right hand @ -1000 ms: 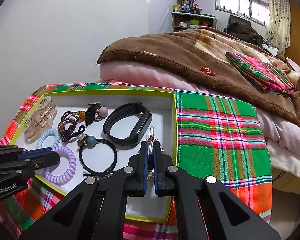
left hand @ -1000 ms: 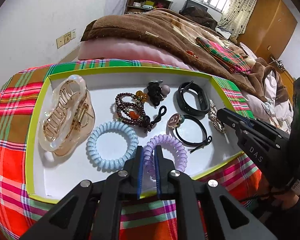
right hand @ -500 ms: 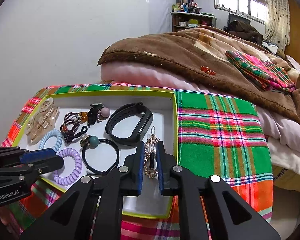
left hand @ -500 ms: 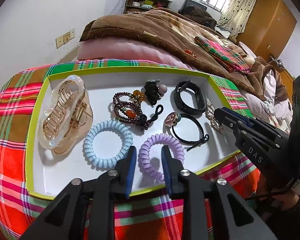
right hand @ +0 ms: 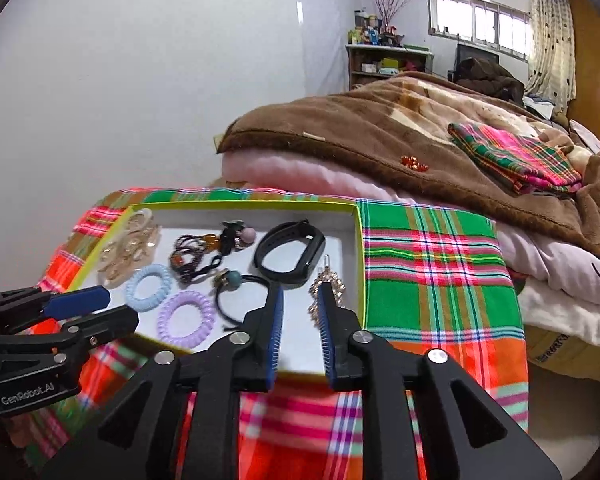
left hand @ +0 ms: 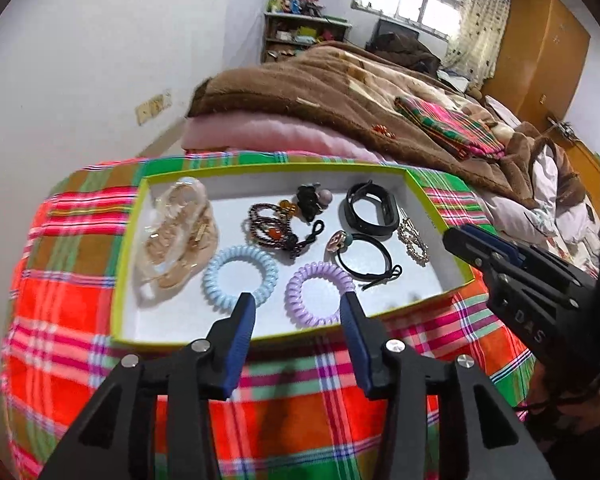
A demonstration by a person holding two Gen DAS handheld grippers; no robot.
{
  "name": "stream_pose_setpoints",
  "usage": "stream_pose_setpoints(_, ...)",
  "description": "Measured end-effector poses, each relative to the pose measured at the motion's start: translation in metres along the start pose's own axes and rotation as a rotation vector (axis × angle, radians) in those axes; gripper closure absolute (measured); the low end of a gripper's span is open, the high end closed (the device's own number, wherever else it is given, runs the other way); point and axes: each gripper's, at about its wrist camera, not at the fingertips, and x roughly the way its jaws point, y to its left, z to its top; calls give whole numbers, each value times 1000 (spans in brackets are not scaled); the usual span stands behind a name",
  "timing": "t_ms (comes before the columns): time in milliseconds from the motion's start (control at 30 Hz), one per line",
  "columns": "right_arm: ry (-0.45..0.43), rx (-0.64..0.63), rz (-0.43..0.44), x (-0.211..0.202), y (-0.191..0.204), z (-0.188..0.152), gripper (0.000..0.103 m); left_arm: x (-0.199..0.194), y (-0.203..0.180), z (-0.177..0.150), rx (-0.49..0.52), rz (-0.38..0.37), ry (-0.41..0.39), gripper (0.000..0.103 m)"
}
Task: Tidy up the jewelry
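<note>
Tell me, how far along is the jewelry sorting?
Seemingly nearly done: the hair claw, bracelet, black band, coil ties and rhinestone clip lie in the tray. Both the left gripper and right gripper have just been opening, jaws empty. Nothing obvious remains outside.

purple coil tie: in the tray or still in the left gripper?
In the tray. The purple coil tie lies flat on the tray floor; the left gripper, just opened, has fingers apart, touching nothing.

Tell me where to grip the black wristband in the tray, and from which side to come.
Grip the black wristband across one strap wall, probably the near one, coming from above. It lies flat as an open loop, so one finger of the right tool can drop inside and one outside. The gold clip lies close at its right.
</note>
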Motion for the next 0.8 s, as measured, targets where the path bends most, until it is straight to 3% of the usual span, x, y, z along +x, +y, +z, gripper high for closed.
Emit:
stream_pose_setpoints(67, -16, 0, 3, -11, 4, -4, 68, -7, 0, -3, -10, 17, -11, 57)
stream_pose_setpoints(333, -49, 9, 1, -51, 22, -24, 67, -42, 4, -26, -47, 147, -104, 56)
stream_pose_setpoints(800, -111, 21, -28, -102, 40, -52, 60, -84, -6, -61, -8, 203, -202, 56)
